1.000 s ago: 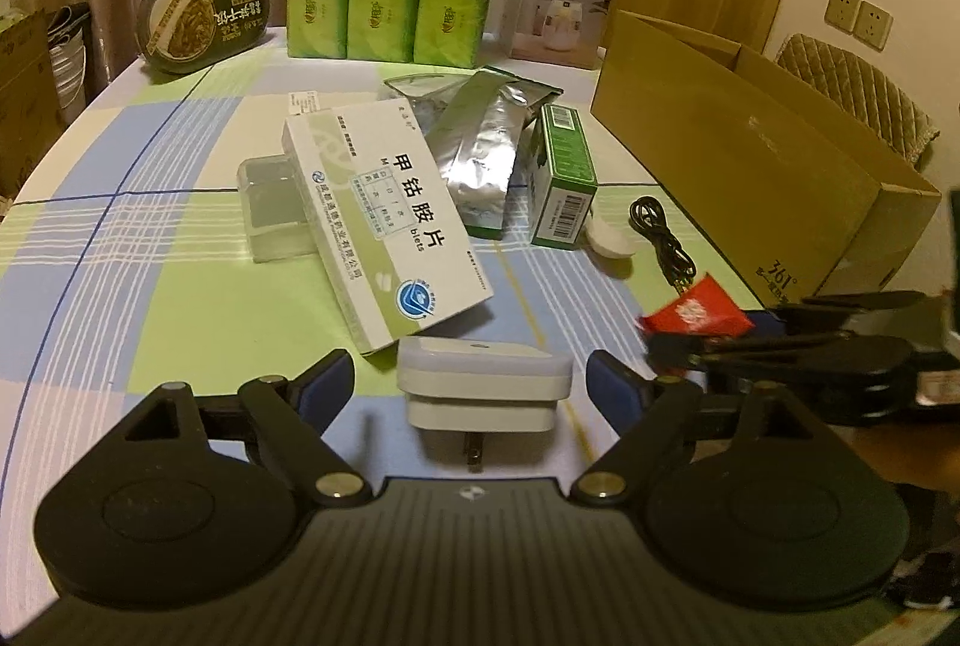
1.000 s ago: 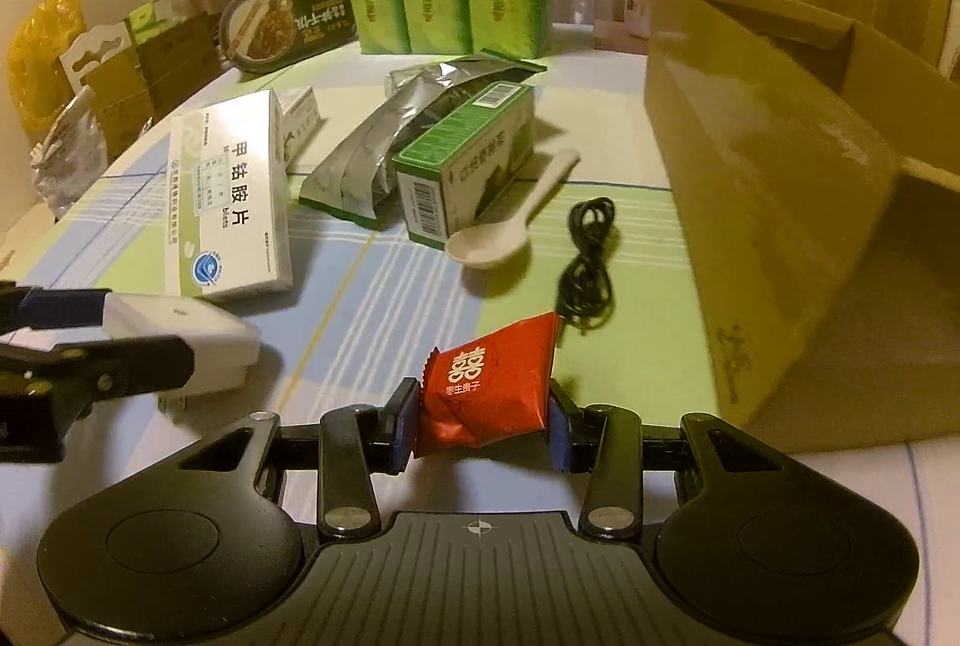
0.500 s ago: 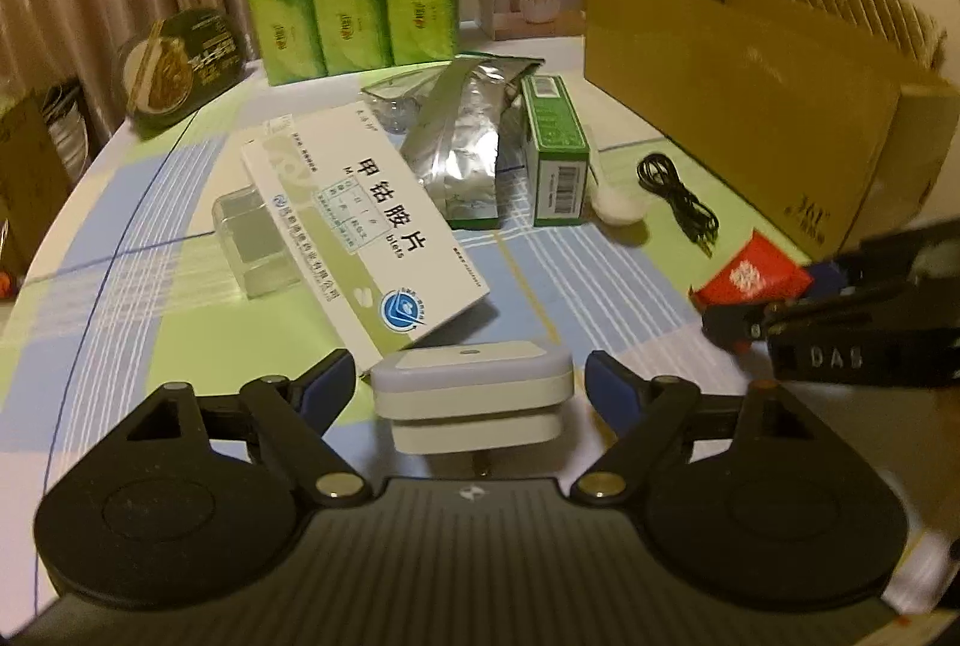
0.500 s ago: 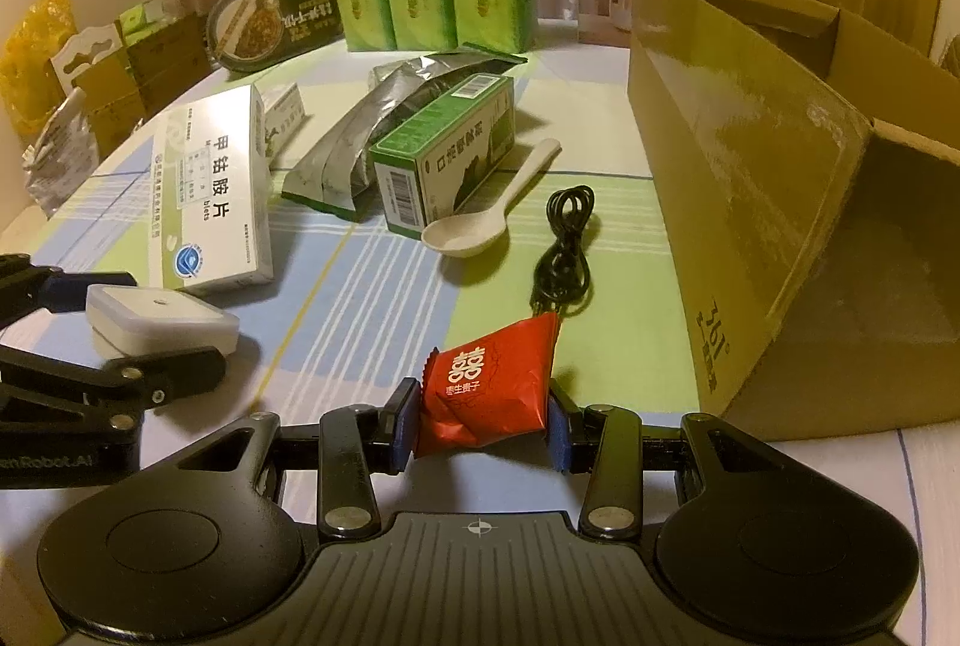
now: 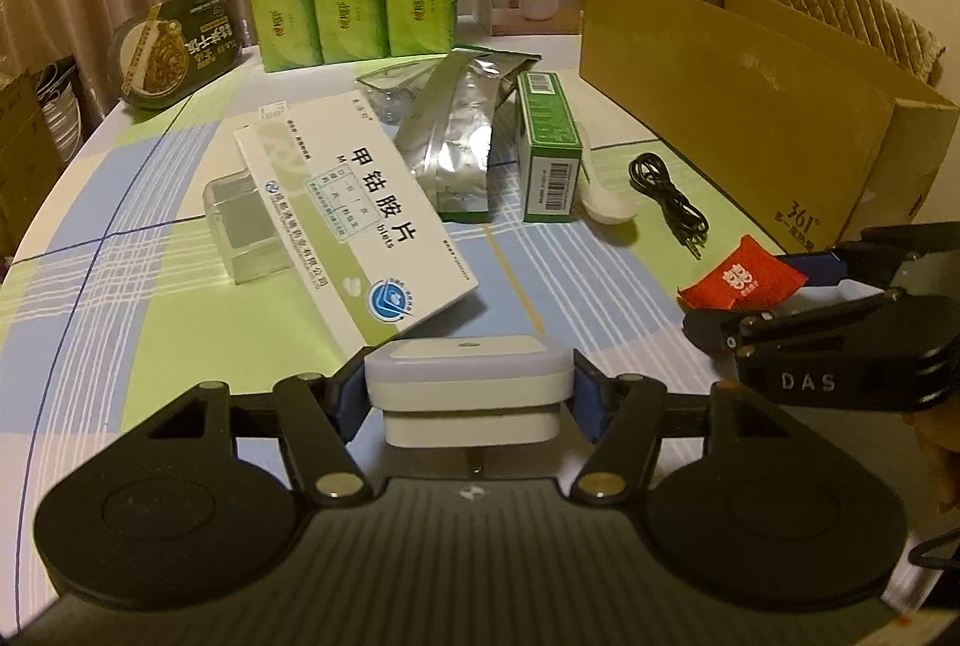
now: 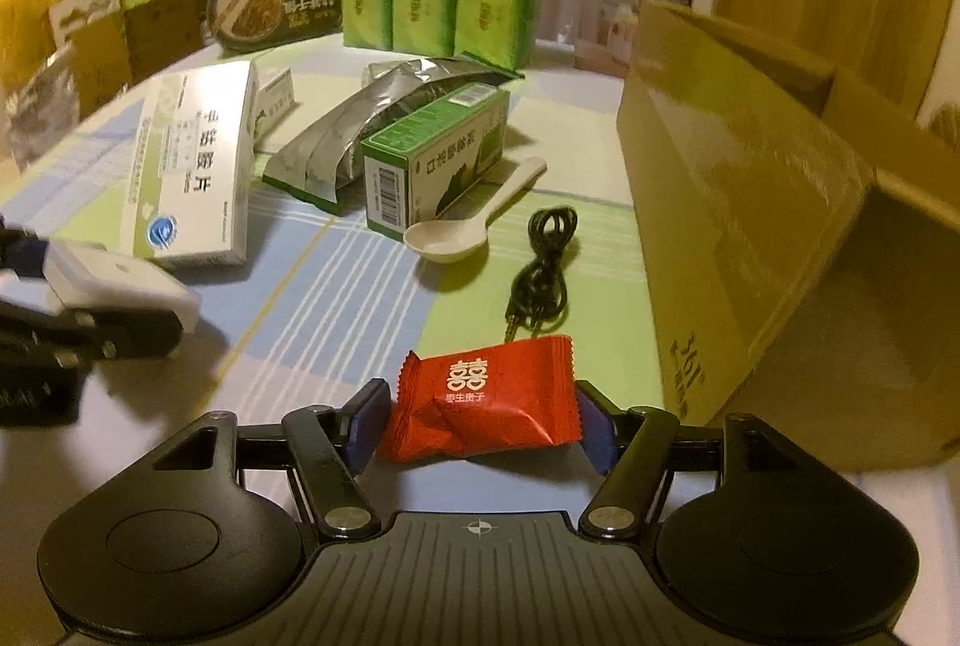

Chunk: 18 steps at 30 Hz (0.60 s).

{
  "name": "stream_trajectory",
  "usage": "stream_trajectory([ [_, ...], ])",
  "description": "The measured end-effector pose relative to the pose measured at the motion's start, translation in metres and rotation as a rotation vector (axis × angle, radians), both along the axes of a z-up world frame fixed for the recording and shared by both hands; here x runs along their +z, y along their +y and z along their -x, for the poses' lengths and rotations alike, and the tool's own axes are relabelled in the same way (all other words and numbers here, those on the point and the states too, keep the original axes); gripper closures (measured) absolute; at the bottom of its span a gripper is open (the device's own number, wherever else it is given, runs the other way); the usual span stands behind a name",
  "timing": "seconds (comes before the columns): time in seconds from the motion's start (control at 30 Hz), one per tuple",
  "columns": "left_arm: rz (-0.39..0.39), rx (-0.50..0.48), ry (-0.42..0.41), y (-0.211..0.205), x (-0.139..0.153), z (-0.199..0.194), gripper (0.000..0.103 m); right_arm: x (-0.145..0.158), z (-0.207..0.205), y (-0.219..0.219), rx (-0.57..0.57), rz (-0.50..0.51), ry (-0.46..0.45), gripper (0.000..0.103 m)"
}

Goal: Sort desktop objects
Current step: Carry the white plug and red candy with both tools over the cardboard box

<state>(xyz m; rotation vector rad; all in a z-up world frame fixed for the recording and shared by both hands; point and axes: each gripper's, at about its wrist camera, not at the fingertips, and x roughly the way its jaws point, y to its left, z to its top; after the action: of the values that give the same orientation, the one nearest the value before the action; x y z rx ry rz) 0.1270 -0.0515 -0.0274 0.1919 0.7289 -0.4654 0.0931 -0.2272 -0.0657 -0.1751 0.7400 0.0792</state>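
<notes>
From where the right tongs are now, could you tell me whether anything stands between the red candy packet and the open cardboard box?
Nothing visible does. The red candy packet lies between the right tongs; the brown cardboard box stands just right, bare tablecloth between.

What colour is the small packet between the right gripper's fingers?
Red with white characters; the packet shows best in the right wrist view.

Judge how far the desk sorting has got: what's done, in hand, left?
Done: nothing visibly sorted; the inside of the cardboard box is hidden. In hand: the left hand-held gripper has just been closing on the white adapter; the right hand-held gripper has just been opening, red packet loose between its jaws. Left: medicine box, foil pouch, green carton, spoon, cable.
</notes>
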Motion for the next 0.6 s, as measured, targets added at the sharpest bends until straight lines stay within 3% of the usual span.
stream_trajectory([
  [0.07, 0.008, 0.006, 0.000, 0.0020, 0.0013, -0.0002, 0.043, -0.0014, 0.0007, 0.0054, 0.006, 0.060, -0.019, 0.023],
  [0.13, 0.012, 0.007, -0.002, 0.0031, 0.0025, 0.0003, 0.043, -0.0034, 0.0008, 0.0074, 0.008, 0.083, -0.028, 0.017],
  [0.4, 0.025, 0.008, 0.013, 0.0049, 0.0007, -0.0005, 0.043, -0.0015, -0.0039, -0.0020, -0.034, -0.016, -0.006, 0.018],
  [0.5, 0.028, 0.008, 0.015, 0.0056, 0.0005, -0.0008, 0.043, -0.0018, -0.0049, -0.0008, -0.025, -0.016, -0.005, 0.032],
  [0.57, 0.028, 0.008, 0.018, 0.0051, 0.0001, -0.0009, 0.043, -0.0007, -0.0056, 0.0008, -0.024, -0.007, -0.009, 0.050],
  [0.6, 0.027, 0.007, 0.020, 0.0050, -0.0002, -0.0010, 0.043, -0.0007, -0.0057, 0.0007, -0.024, -0.007, -0.008, 0.052],
])
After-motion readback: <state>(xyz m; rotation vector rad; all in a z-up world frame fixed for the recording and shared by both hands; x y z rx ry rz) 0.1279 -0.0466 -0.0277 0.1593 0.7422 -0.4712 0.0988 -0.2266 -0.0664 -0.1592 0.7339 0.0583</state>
